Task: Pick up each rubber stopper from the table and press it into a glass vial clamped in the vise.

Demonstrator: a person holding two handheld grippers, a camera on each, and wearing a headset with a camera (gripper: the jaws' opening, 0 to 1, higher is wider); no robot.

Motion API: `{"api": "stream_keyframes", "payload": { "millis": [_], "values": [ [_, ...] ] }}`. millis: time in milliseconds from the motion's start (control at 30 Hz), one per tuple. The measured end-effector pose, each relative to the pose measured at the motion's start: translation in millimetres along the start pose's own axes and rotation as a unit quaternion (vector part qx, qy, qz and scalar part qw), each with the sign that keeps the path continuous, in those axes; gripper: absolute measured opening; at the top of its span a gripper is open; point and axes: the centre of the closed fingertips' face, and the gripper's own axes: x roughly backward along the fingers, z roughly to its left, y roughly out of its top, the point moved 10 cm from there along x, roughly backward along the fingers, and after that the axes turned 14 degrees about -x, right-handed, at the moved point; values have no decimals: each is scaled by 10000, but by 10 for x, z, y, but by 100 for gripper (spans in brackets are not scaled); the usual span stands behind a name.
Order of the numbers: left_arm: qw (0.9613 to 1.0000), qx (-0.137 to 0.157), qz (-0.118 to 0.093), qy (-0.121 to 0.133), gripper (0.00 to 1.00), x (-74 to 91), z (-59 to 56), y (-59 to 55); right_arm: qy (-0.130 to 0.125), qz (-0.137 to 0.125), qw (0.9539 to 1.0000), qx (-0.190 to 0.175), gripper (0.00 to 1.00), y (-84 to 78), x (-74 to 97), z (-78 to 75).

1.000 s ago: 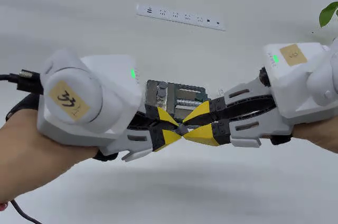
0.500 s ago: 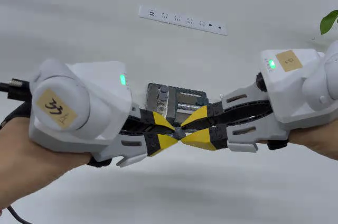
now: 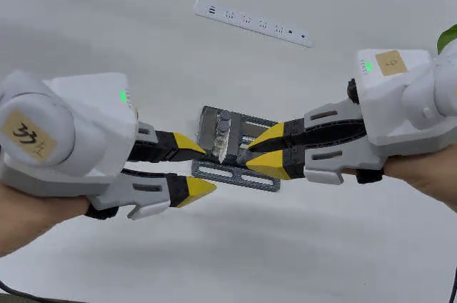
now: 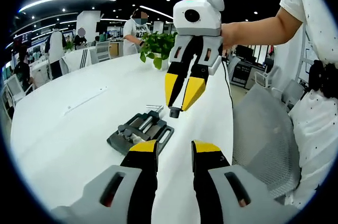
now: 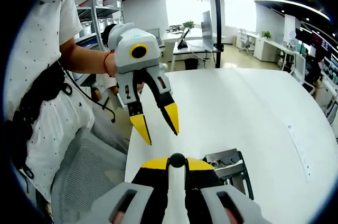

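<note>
- One white table (image 3: 107,46) lies under everything, broad and mostly bare.
- Two grippers, one per hand. The left gripper (image 3: 211,169) has its yellow-tipped jaws spread wide with nothing between them. The right gripper (image 3: 248,157) has its jaws pinched on the stopper.
- One vise (image 3: 232,135) sits on its slotted base plate (image 3: 235,174) mid-table, between the two grippers. Two grey round tops show in its jaws (I cannot tell whether there are more).
- One power strip (image 3: 253,23) lies well beyond the vise.
- One dark rubber stopper (image 5: 177,159) is off the table, nipped at the very tips of the right gripper and held above the near side of the vise.
- Half a second ago both pairs of tips met on that stopper in front of the vise. Now the left gripper has let go, opened and drawn back to its own side, so only the right one grips the stopper.
</note>
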Motion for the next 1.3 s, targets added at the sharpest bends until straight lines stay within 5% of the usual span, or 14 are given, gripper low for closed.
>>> {"api": "stream_keyframes", "payload": {
  "millis": [600, 1300],
  "values": [
    [9979, 206, -402, 469, 57, 95, 139, -275, -562, 565, 9967, -135, 5, 174, -228, -357],
    [9964, 207, -638, 516, 84, 51, 129, -431, -792, 1443, 9862, 180, 5, 124, -590, -615]
  ]
}}
